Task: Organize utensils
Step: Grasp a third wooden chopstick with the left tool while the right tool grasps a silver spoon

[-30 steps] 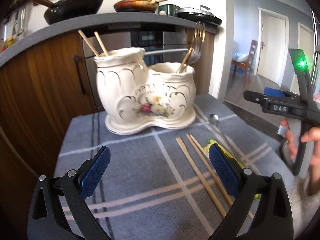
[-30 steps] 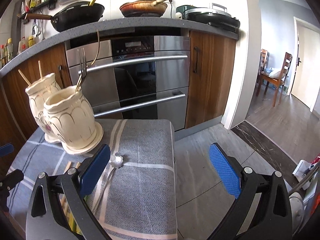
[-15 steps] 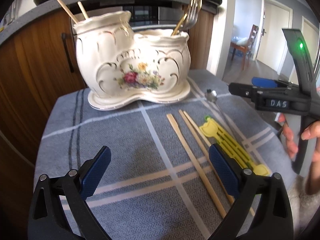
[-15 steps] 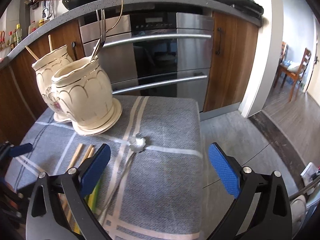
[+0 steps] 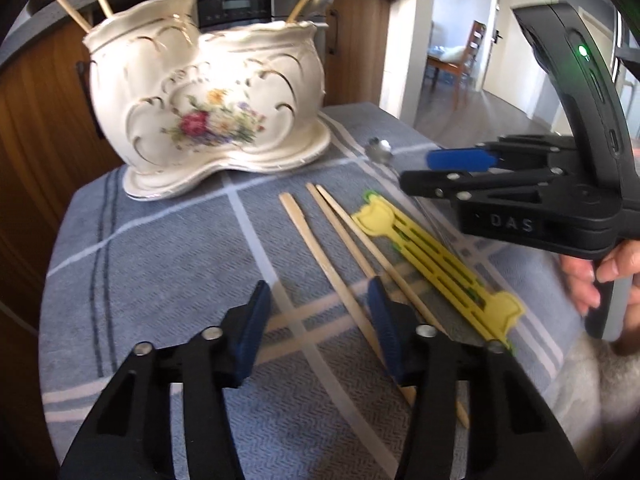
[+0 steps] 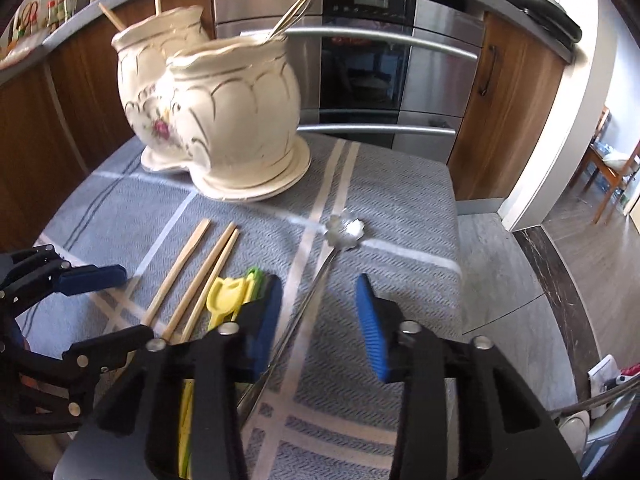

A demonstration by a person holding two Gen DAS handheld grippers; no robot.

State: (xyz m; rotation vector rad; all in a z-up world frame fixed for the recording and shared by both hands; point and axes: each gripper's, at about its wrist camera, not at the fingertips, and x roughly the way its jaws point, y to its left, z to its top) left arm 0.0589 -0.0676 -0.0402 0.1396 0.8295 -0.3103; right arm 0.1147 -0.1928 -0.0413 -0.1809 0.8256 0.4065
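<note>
A cream two-pot ceramic holder point(image 5: 208, 104) with a flower print stands at the back of the grey cloth; it holds chopsticks in one pot and a fork in the other, and shows in the right wrist view point(image 6: 224, 120). Three wooden chopsticks point(image 5: 340, 256) and a yellow utensil point(image 5: 436, 264) lie on the cloth. A metal spoon point(image 6: 320, 276) lies right of them. My left gripper point(image 5: 318, 320) is open, its jaws partly closed around the leftmost chopstick. My right gripper point(image 6: 318, 320) is open, low over the spoon handle.
The cloth-covered table point(image 6: 400, 208) ends at its right edge above a grey floor point(image 6: 500, 280). An oven point(image 6: 360, 60) and wooden cabinets stand behind. A doorway and chairs point(image 5: 452, 60) lie to the right.
Both grippers moved down and closer to the table. Both jaws narrowed from wide open. The left now brackets a chopstick, the right the spoon handle.
</note>
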